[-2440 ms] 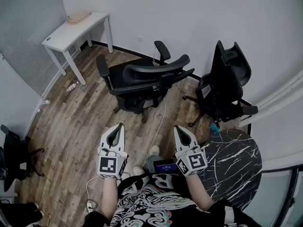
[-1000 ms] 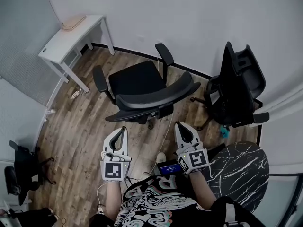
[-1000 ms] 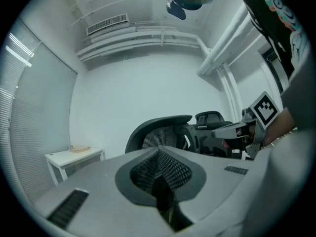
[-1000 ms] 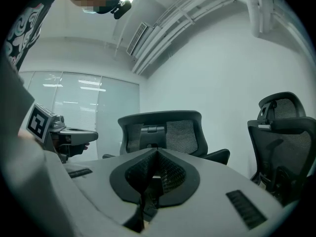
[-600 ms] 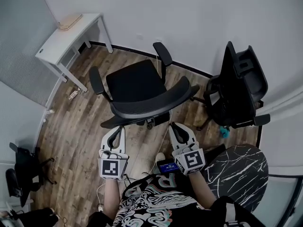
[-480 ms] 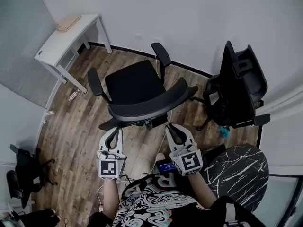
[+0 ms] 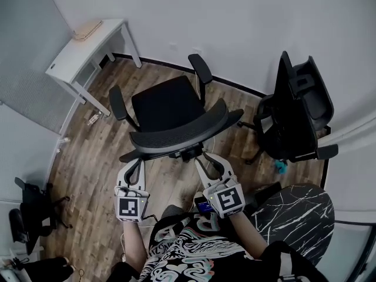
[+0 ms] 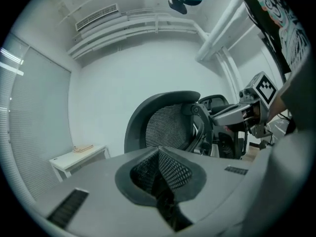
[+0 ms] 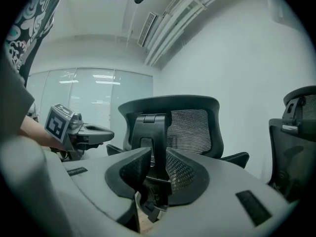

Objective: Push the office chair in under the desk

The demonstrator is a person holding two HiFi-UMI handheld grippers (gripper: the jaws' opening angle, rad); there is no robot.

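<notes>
That office chair [image 7: 170,107] sits backrest-first right at both grippers, well away from the desk [image 7: 82,43]. The left gripper [image 7: 131,163] has its fingers pressed together beside the backrest. The right gripper [image 7: 209,160] has just been opening its jaws, with the chair's back spine showing in the gap.

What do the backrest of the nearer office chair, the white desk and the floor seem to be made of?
Backrest: black mesh in a matt dark frame, probably plastic; fine woven holes show.
Desk: smooth white top and legs, perhaps painted or laminated board.
Floor: planks with grey-brown grain, wood or laminate; I cannot tell which.
</notes>
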